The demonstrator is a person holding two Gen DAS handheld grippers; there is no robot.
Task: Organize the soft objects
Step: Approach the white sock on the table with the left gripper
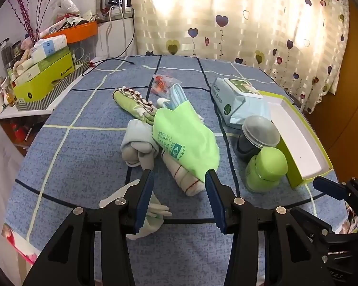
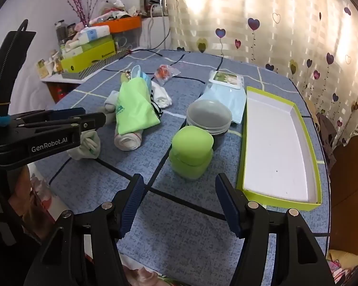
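Both jaws standing apart and gripping nothing, the left hand-held gripper is hovering over the limp, light green cloth bag mid-desk; pinching a bunched fold looks best, as the right hand-held gripper is waiting.

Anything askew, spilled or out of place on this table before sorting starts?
Nothing spilled or visibly damaged. The soft things lie in a loose heap: a green cloth bag draped over a rolled striped towel, grey socks beside it. The lime-edged tray is still empty. Two hard jars stand among them. Both grippers are open.
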